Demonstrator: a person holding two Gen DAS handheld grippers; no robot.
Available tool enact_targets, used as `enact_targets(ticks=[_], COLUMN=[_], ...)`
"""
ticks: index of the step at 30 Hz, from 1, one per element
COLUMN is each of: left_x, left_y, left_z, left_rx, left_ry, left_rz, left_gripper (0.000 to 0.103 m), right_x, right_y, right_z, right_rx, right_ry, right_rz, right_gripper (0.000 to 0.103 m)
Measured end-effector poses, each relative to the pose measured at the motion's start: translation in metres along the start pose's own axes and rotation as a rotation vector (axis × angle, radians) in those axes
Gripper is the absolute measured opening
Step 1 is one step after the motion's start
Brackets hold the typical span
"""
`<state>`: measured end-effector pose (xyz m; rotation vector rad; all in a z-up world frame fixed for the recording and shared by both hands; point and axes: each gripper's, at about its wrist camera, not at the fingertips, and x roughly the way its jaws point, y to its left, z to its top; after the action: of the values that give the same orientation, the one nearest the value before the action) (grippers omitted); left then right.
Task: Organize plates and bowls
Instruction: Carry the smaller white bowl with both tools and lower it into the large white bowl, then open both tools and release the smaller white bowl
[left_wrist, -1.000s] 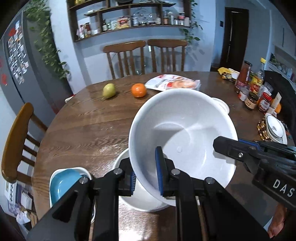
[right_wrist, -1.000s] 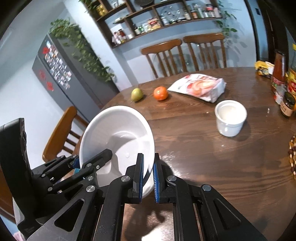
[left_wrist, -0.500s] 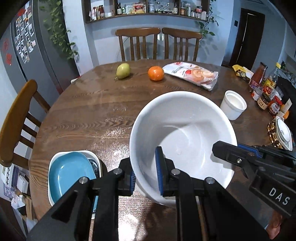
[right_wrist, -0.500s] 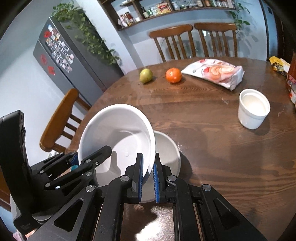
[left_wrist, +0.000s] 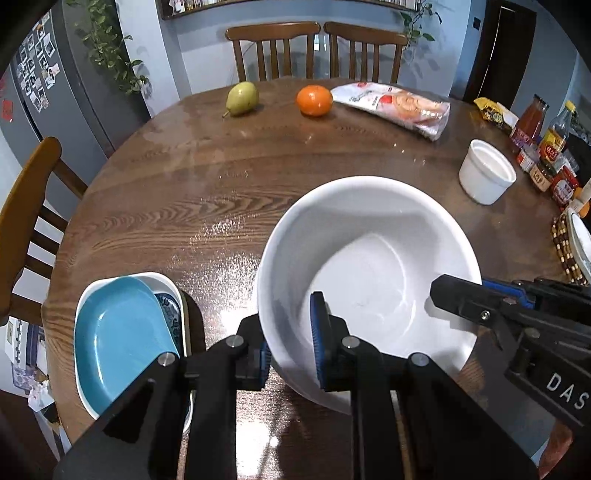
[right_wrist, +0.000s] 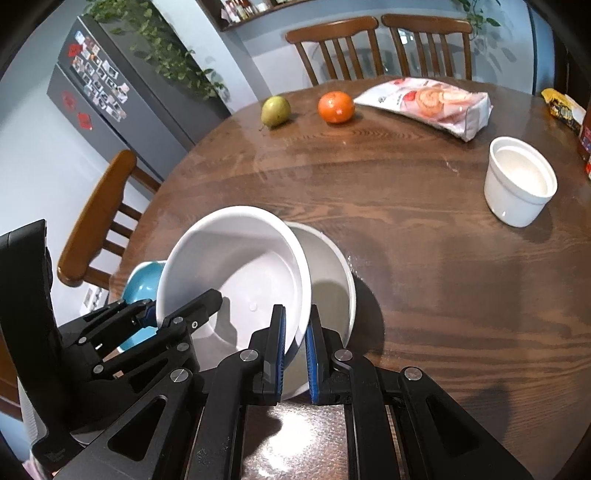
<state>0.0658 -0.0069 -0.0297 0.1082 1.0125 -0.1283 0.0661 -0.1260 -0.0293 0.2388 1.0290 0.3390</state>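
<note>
Two tongs clench one large white bowl (left_wrist: 369, 266) between them: the left tongs (left_wrist: 290, 343) grasp its near-left rim, one pad inside and one outside, and the right tongs (right_wrist: 295, 343) pinch the opposite rim, seen in the left wrist view as a black finger reaching in from the right. The held bowl is tilted and sits partly over a second white bowl (right_wrist: 328, 280) that rests on the round wooden worktop (right_wrist: 424, 258), just ahead of the right tongs. Left of the left tongs lies one stack of dishes: a blue plate (left_wrist: 118, 332) on a patterned one, both inside a white dish (left_wrist: 166, 282). Further ahead of the tongs are one white ramekin (right_wrist: 519, 184), one pear (left_wrist: 242, 98), one orange (left_wrist: 314, 99) and one snack bag (left_wrist: 395, 105). Several sauce bottles and jars (left_wrist: 543, 147) crowd the worktop's right edge; three wooden chairs are visible around it.

Against the earlier frames, both tongs have come down with the bowl, and more of the worktop now shows beyond it.
</note>
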Motion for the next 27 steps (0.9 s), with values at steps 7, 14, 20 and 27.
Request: enact_targets(ticks=[7, 14, 20, 27], left_x=[0.01, 0.015, 0.017, 0.006], left_y=[0.0, -0.004, -0.006, -0.008], left_z=[-0.002, -0.002, -0.001, 0.003], left_rx=[0.015, 0.034, 0.038, 0.029], left_ry=[0.019, 0.022, 0.026, -0.003], left_rz=[0.003, 0.01, 0.008, -0.02], left_gripper=[0.016, 0.016, 0.018, 0.048], right_x=[0.009, 0.013, 0.013, 0.001], right_y=[0.002, -0.001, -0.002, 0.0], right_z=[0.0, -0.001, -0.002, 0.0], right_rx=[-0.015, -0.005, 0.014, 0.0], right_ry=[0.024, 0.033, 0.027, -0.013], right_rz=[-0.026, -0.047, -0.056, -0.076], right_gripper=[0.011, 0.012, 0.012, 0.028])
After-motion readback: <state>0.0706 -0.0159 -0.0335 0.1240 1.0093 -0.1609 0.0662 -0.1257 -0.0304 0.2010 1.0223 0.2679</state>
